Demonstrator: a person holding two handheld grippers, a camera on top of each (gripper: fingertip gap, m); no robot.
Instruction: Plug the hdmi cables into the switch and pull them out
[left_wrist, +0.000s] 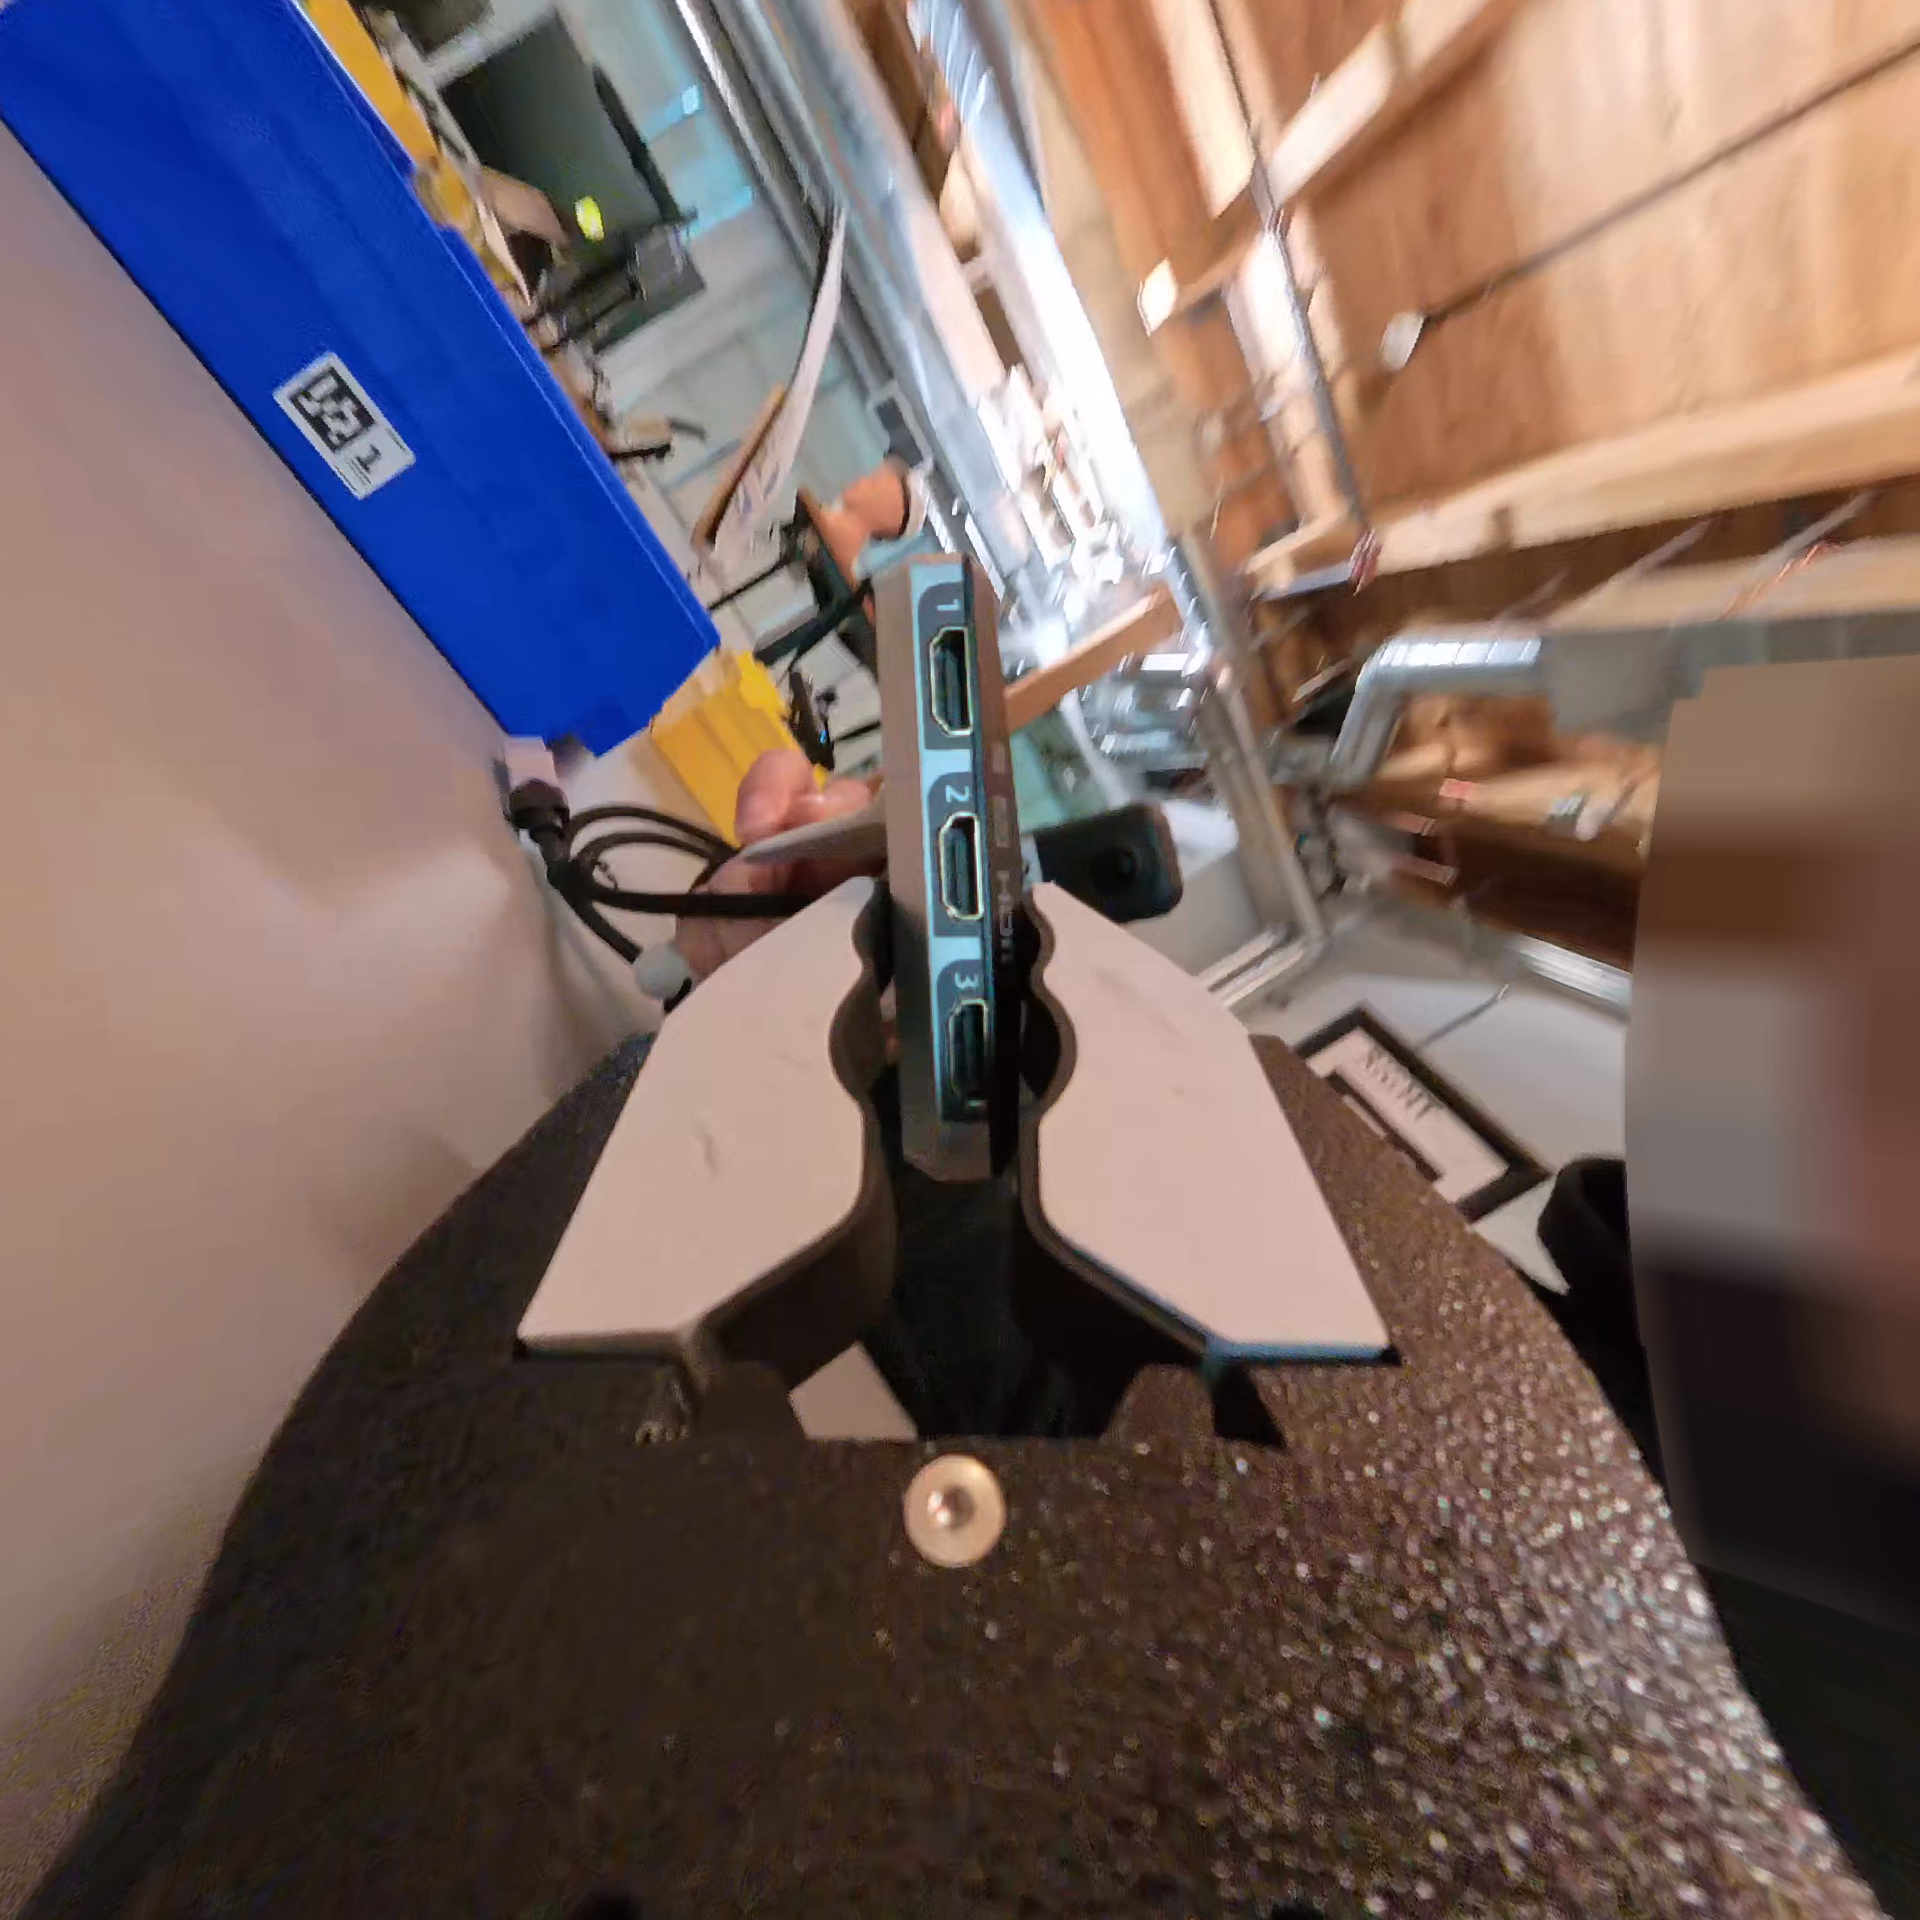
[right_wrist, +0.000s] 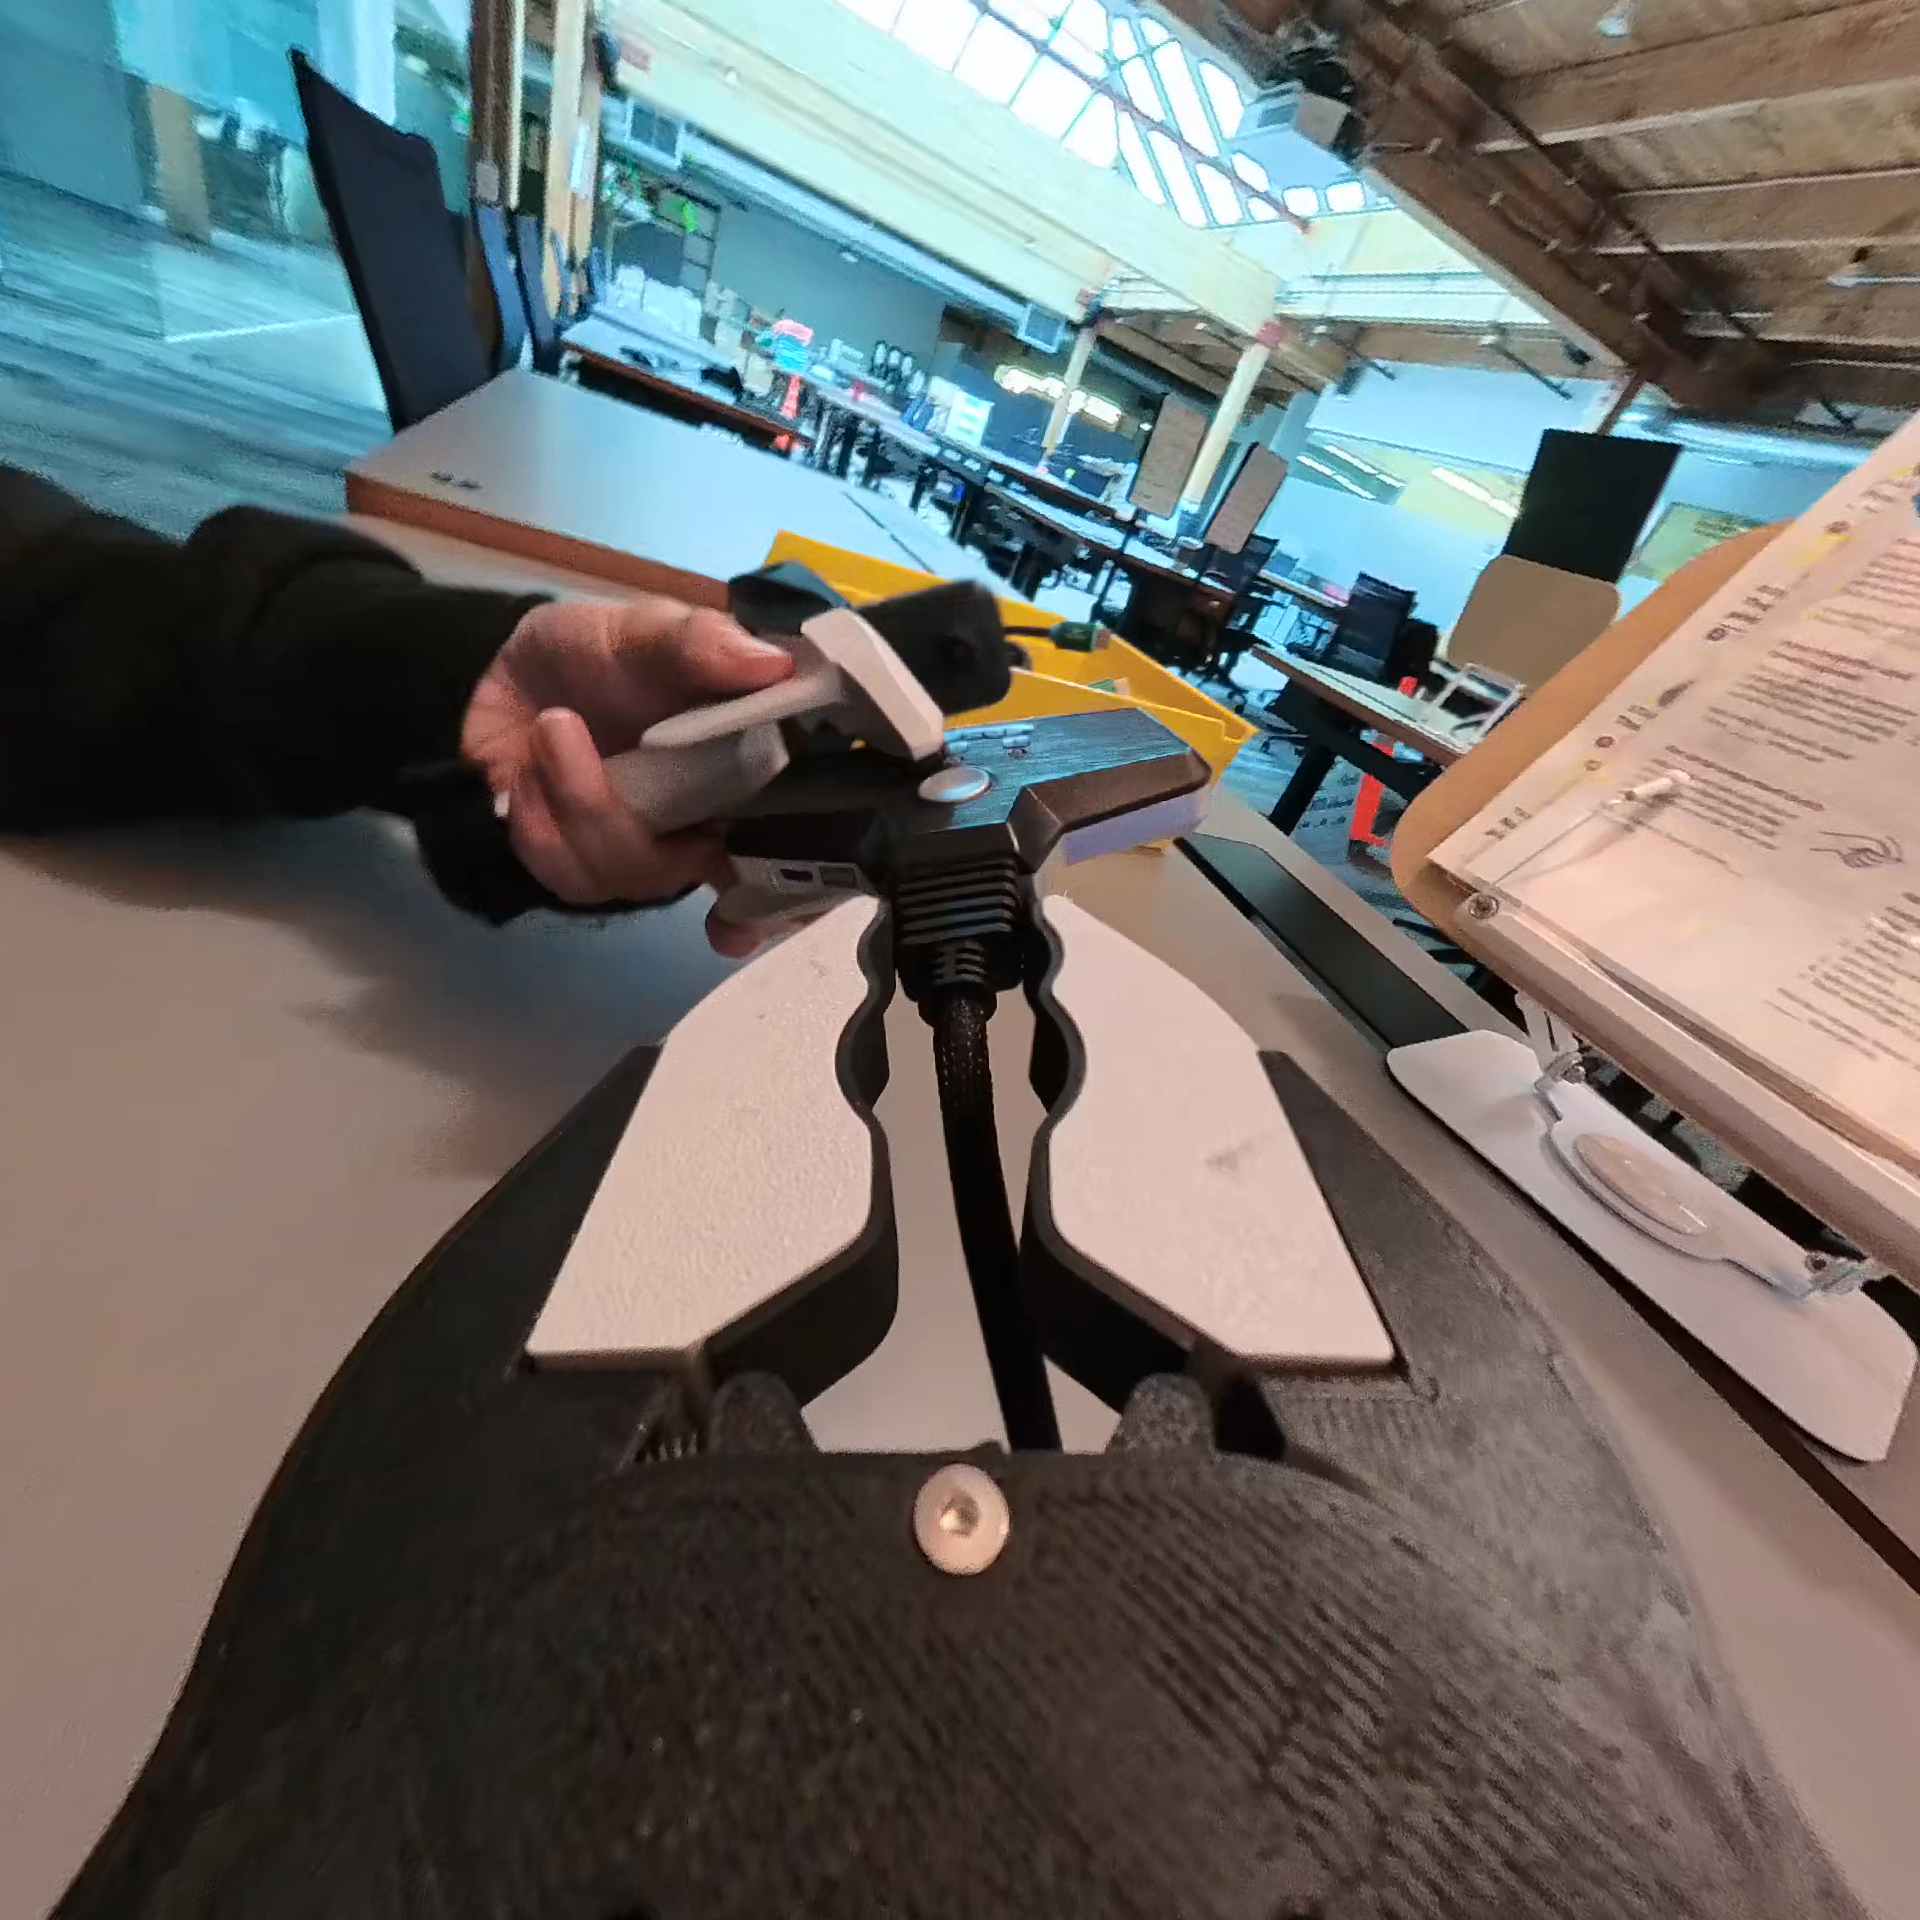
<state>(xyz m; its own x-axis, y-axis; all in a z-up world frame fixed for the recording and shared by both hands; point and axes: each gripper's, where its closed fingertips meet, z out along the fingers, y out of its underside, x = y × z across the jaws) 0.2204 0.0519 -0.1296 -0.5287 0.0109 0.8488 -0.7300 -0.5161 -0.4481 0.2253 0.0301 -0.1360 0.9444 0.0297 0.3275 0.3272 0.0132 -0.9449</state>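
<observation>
R gripper sits closest to its cam, jaws nearly closed on the ribbed black plug of the hdmi cable; braided cord trails back btwn the fingers. Switch is straight ahead of that plug, touching or almost, can't tell if seated. L gripper pinches the switch by its flat faces, narrow gap, port edge facing its cam w/ three ports stacked along the long axis, all empty on that edge. Plug axis looks square to the switch's long axis. Person's hand grips the L tool from the switch's left, wrist level. Table lies below the switch.
</observation>
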